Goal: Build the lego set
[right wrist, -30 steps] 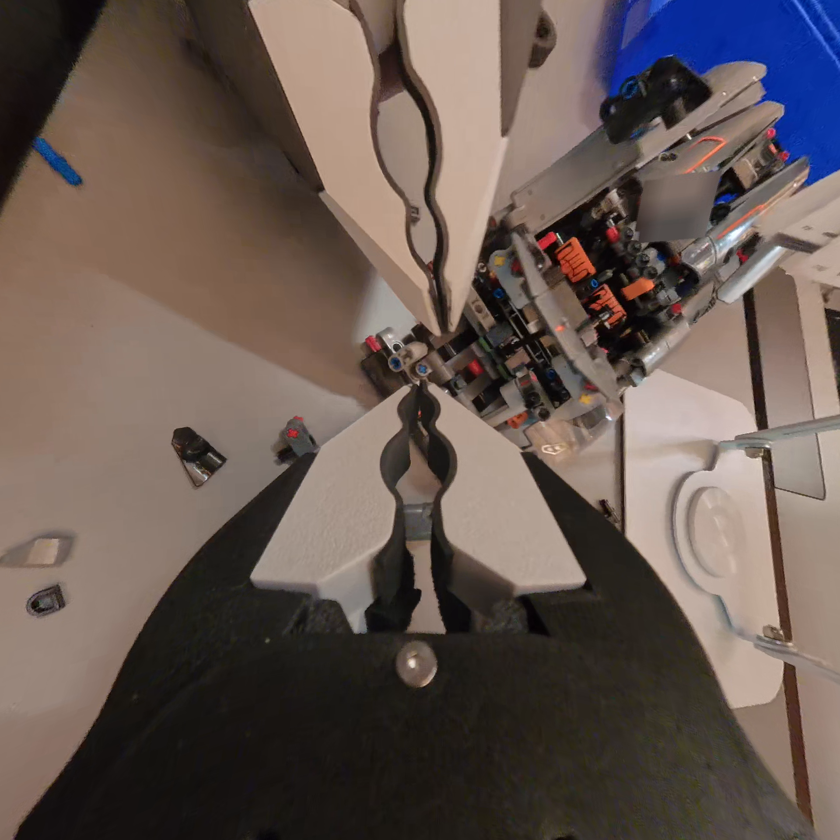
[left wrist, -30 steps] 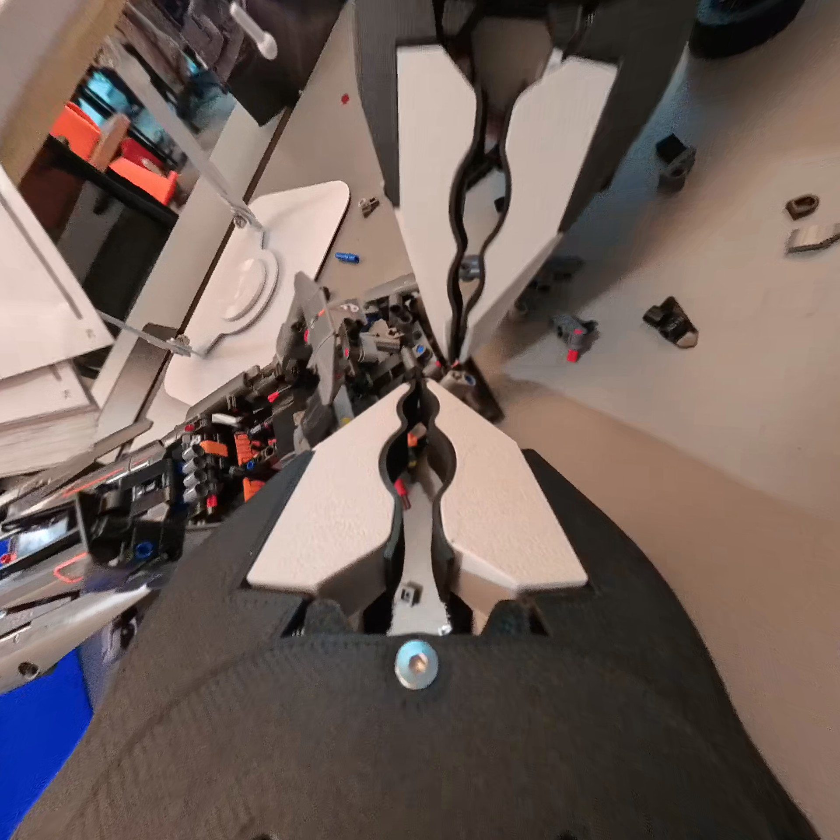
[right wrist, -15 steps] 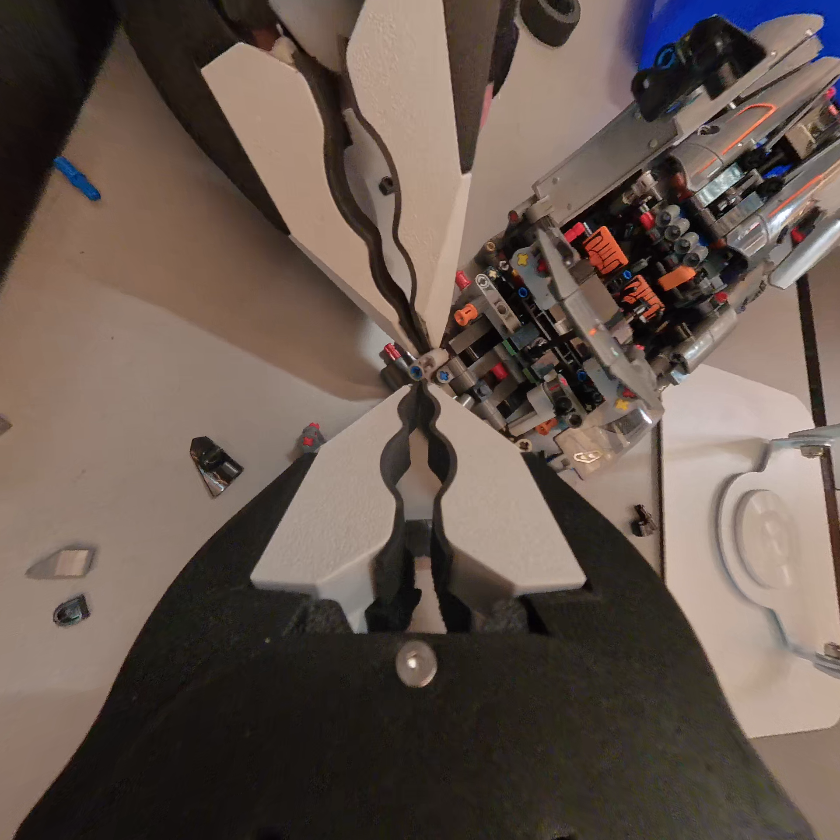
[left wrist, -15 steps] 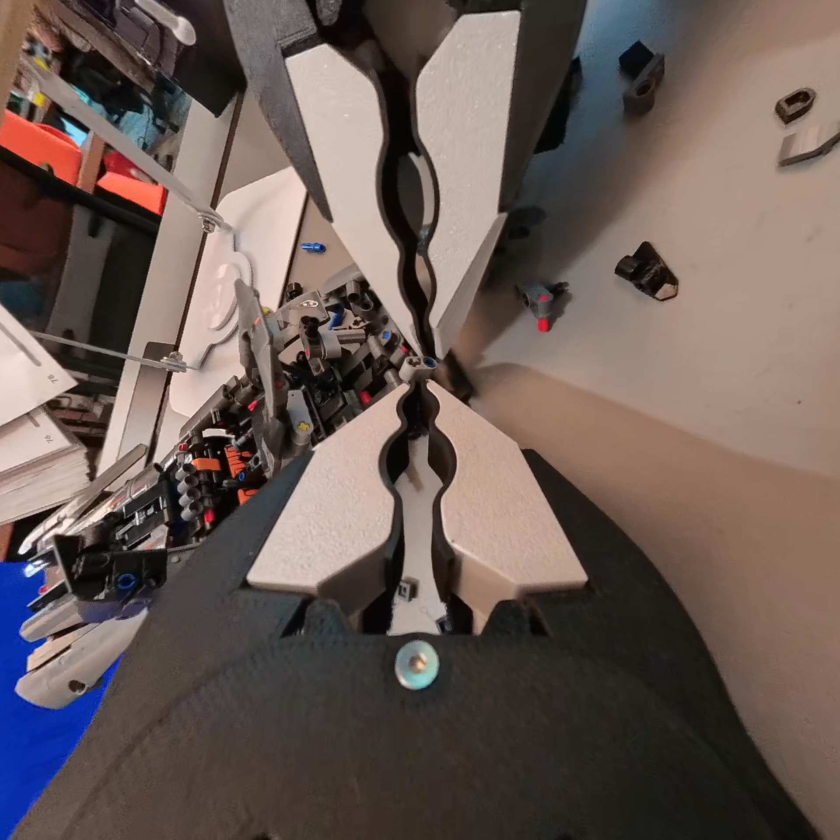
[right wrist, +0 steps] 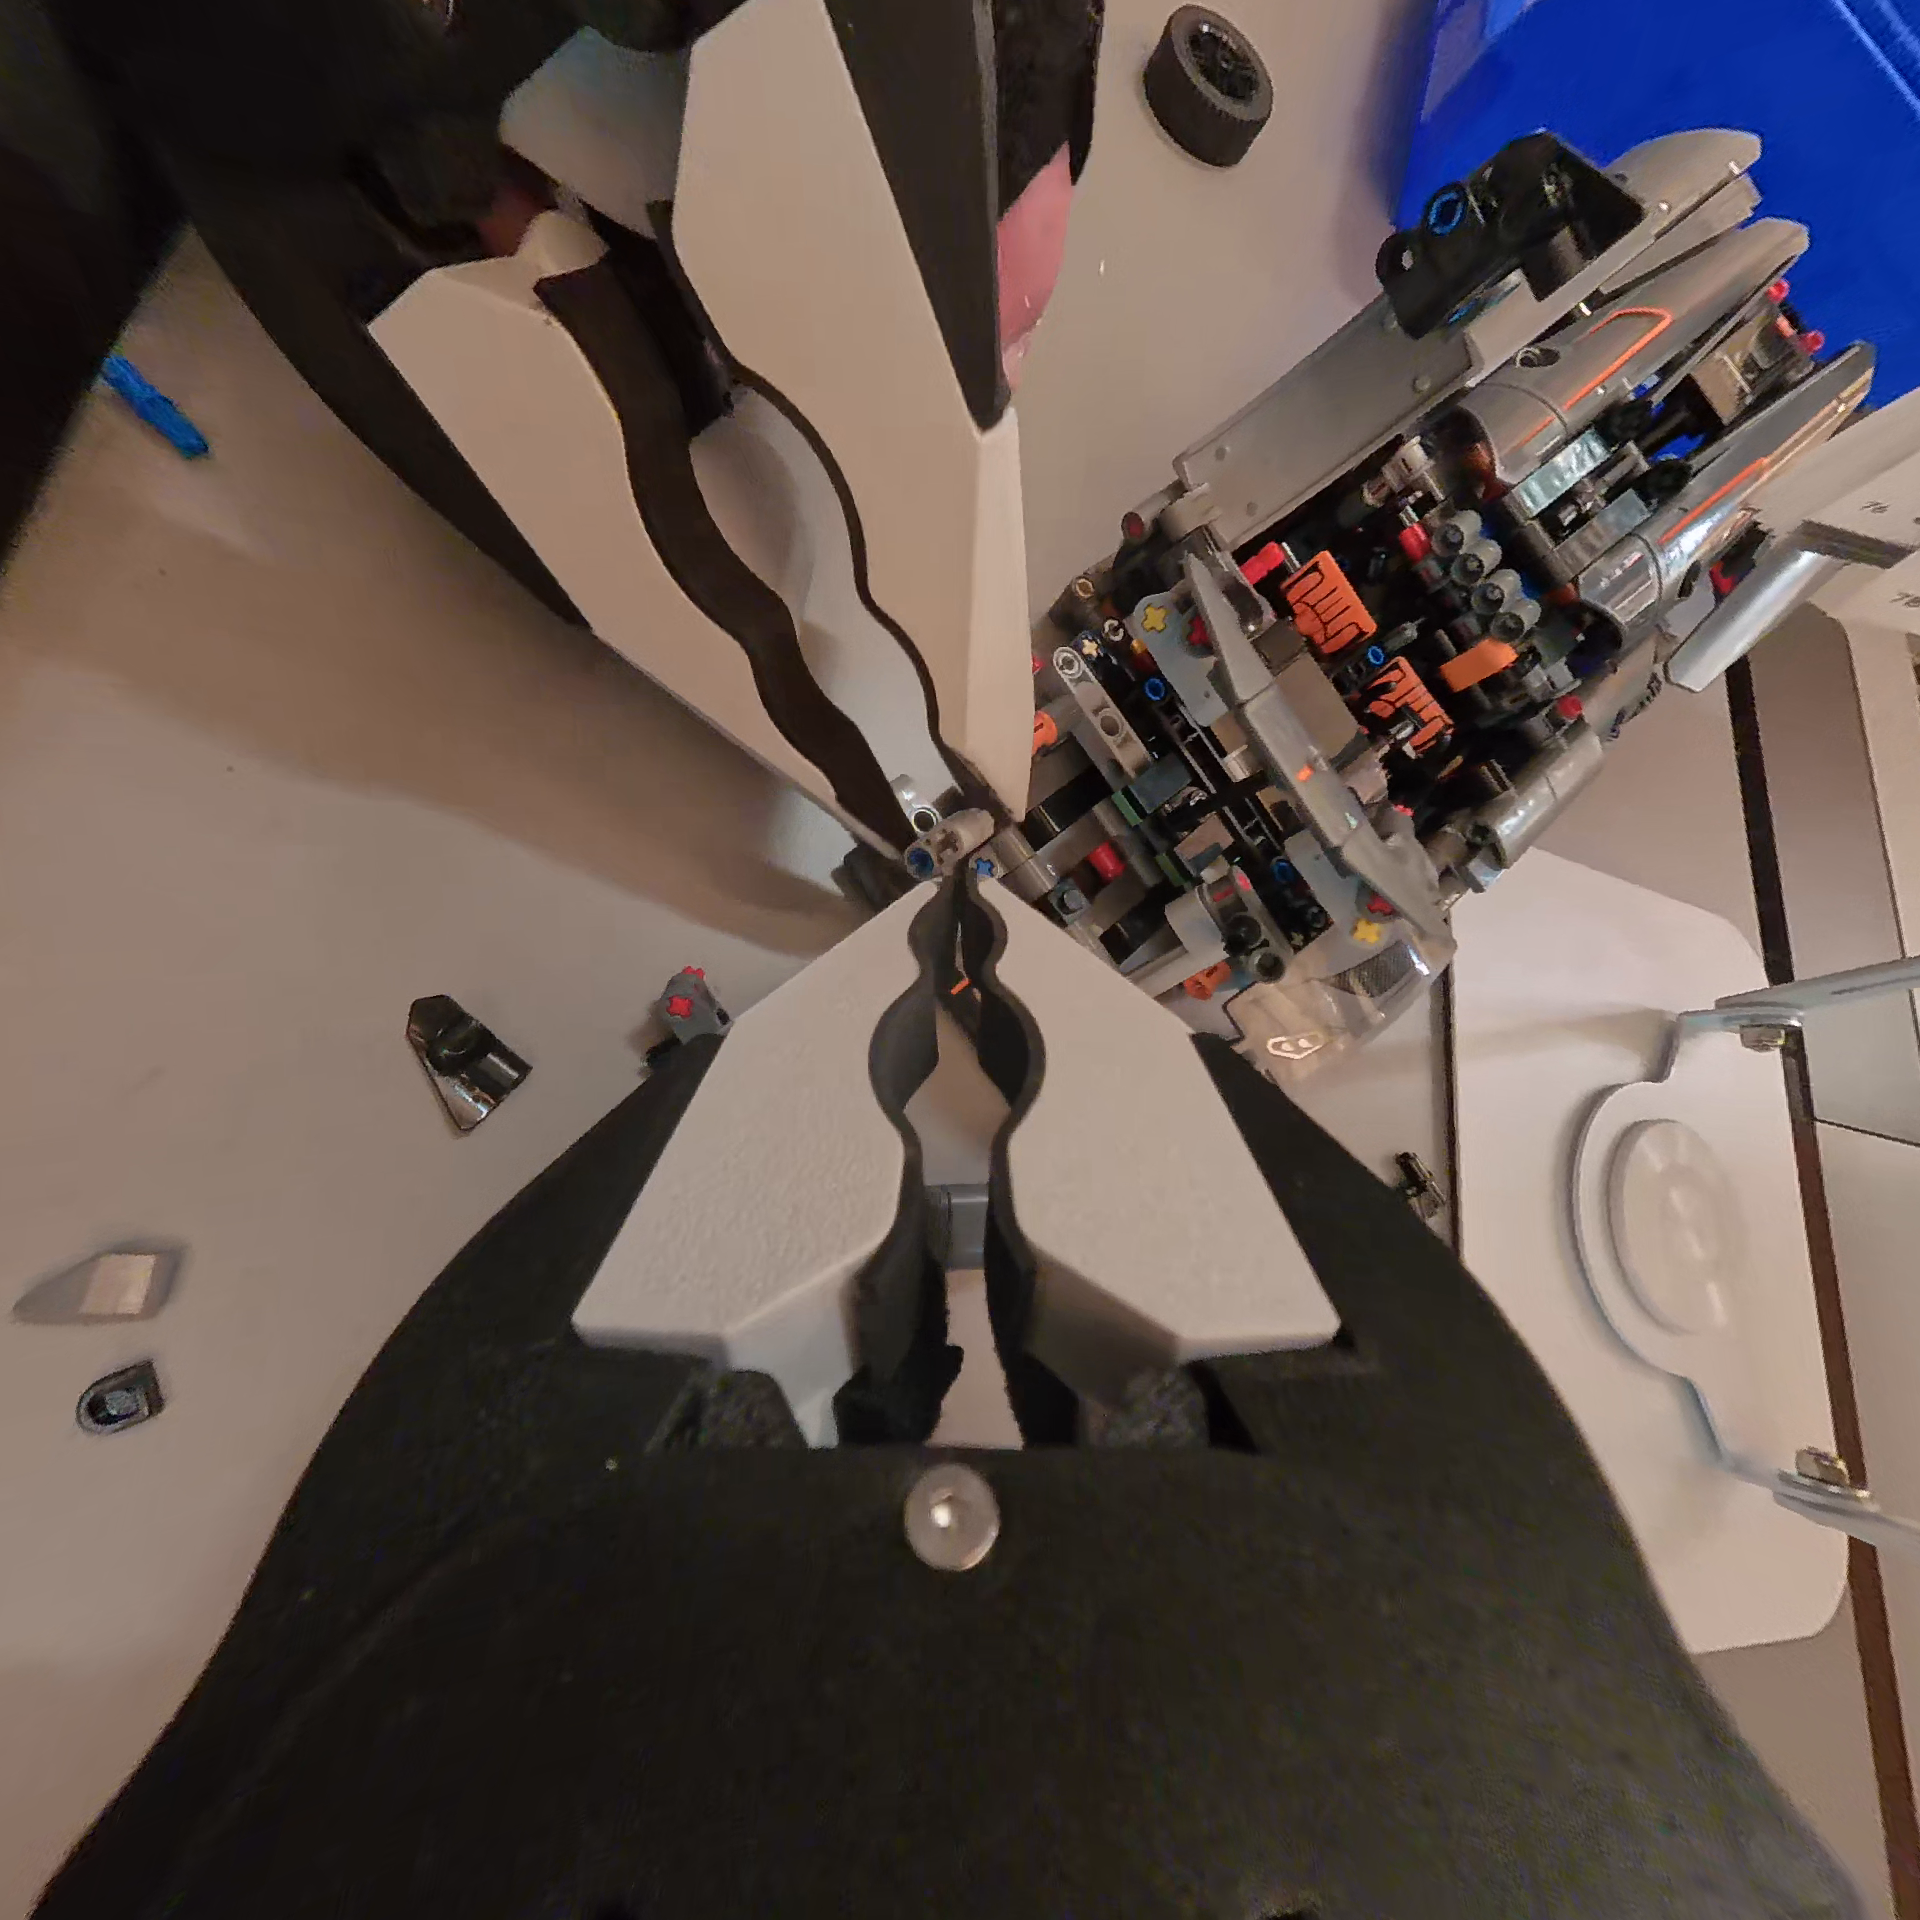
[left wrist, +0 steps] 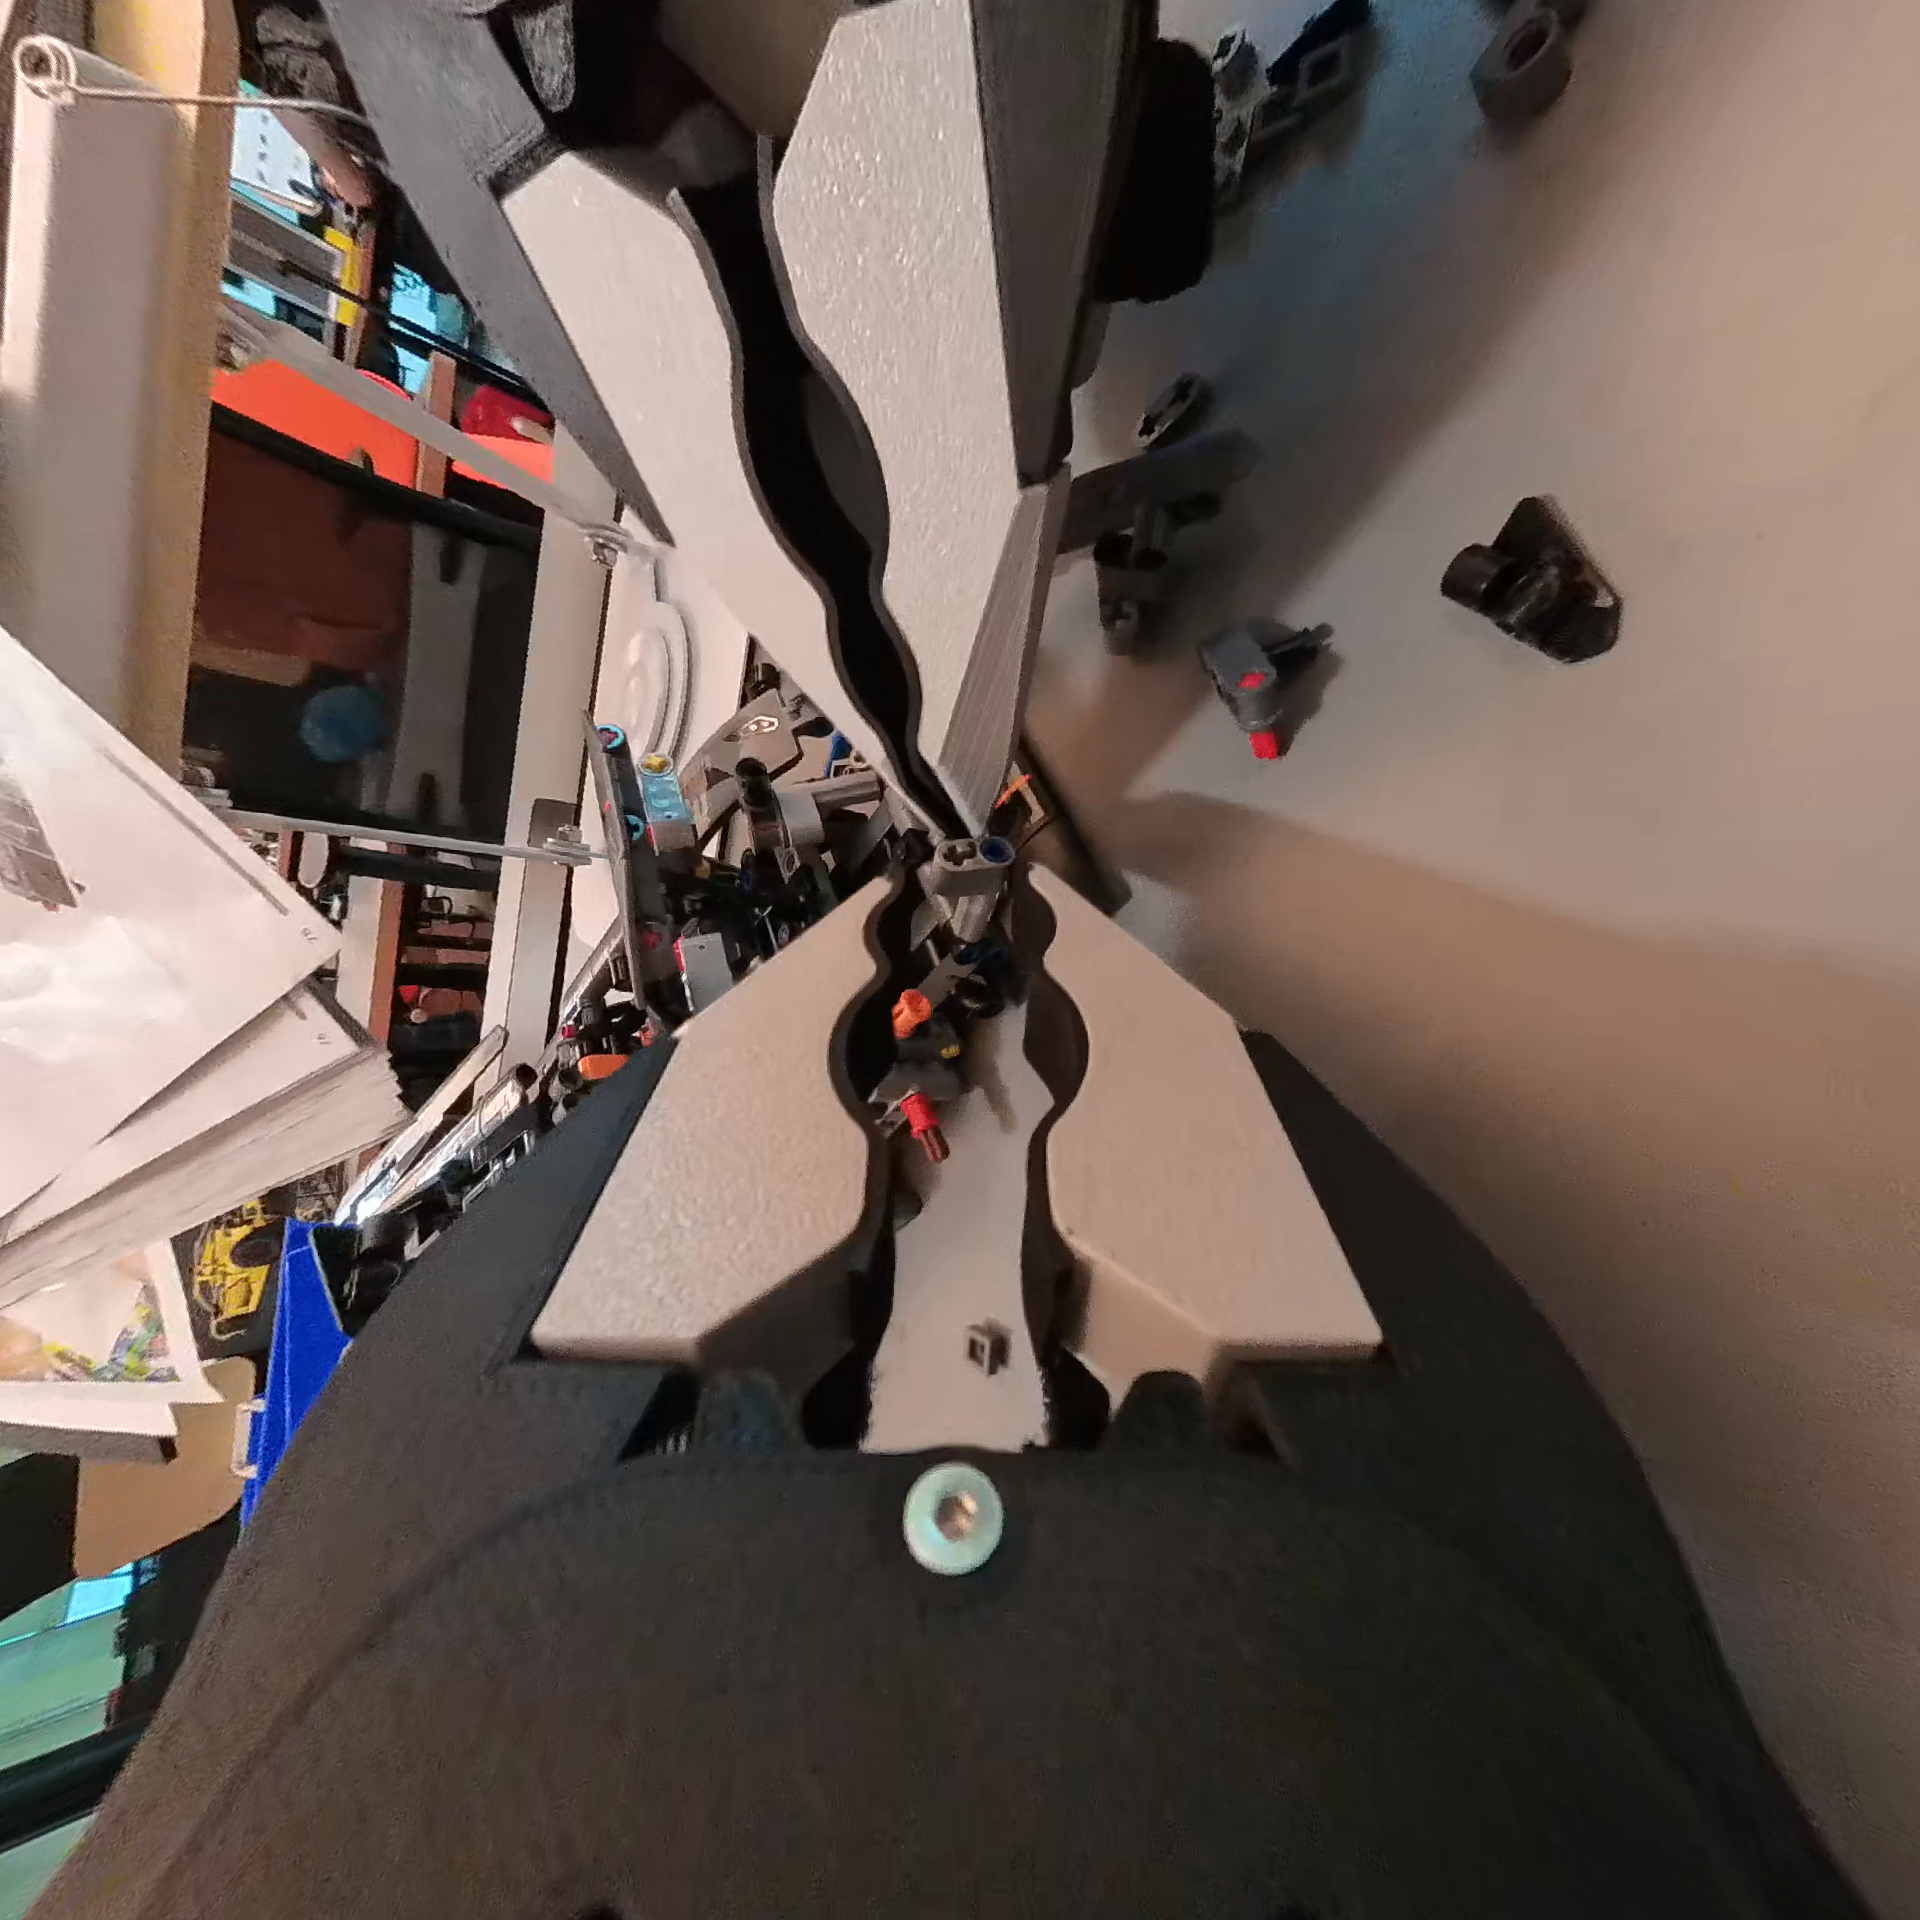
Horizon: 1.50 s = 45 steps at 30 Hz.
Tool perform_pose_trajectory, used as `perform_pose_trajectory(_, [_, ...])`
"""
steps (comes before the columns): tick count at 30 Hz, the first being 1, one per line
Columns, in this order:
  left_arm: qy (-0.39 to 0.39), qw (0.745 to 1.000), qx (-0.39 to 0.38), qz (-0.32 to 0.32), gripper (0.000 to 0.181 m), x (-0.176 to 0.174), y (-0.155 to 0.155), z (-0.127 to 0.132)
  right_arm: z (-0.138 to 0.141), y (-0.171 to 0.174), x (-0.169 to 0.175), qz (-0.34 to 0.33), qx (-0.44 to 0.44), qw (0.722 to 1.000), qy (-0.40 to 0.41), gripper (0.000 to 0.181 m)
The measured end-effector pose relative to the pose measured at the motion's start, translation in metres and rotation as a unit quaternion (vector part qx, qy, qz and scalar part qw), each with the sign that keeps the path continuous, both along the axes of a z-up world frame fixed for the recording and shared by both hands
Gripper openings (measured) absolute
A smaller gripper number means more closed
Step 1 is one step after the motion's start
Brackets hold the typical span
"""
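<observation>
Model [right wrist: 1351,665] nearer; perhaps four loose pieces.

From my right wrist view, the lego model [right wrist: 1351,665] lies on the table [right wrist: 260,831] ahead and to the right, with the bin [right wrist: 1714,94] behind it and a loose wheel [right wrist: 1208,83] just left of that. My two grippers meet tip to tip at the model's near-left corner, on a small connector piece [right wrist: 940,826]. A curved panel piece [right wrist: 462,1060] and a wedge piece [right wrist: 104,1283] lie well apart to the left.

Workshop/lab bench, white table [right wrist: 312,727], orange bins [left wrist: 312,416] on shelving, blue crate [right wrist: 1662,83], loose parts
</observation>
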<state>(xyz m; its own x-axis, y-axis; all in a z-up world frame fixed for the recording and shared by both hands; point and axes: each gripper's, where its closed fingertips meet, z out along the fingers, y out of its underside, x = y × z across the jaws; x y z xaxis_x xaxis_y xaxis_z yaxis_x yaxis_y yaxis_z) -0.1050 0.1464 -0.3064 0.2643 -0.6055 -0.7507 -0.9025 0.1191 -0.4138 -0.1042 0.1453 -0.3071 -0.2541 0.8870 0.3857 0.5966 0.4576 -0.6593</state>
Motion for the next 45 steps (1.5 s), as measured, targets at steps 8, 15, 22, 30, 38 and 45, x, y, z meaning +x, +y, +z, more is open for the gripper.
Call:
perform_pose_trajectory(8, [0.022,1.000,0.009,0.010,0.010,0.000,-0.001,-0.002,0.003,0.002,-0.001,-0.013,-0.017,1.000,0.002,0.000])
perform_pose_trajectory(15, [-0.018,1.000,-0.011,0.015,0.010,0.000,0.001,0.000,0.004,0.004,-0.001,-0.027,-0.042,0.999,0.006,0.000])
perform_pose_trajectory(22, [-0.104,0.993,-0.033,0.045,0.000,-0.013,0.010,0.010,0.010,0.004,-0.004,-0.033,-0.073,0.997,0.022,0.000])
perform_pose_trajectory(30, [-0.062,0.997,-0.037,0.035,0.020,-0.004,0.006,-0.001,0.005,0.007,0.000,-0.042,-0.088,0.995,-0.001,0.000])
perform_pose_trajectory(38, [-0.016,0.998,-0.006,0.066,0.012,-0.006,0.012,-0.001,-0.001,0.003,-0.003,-0.049,-0.102,0.994,-0.003,0.000])
perform_pose_trajectory(45, [-0.018,0.997,-0.023,0.069,0.012,-0.006,0.013,-0.002,-0.002,0.002,-0.003,-0.051,-0.099,0.994,-0.004,0.000])
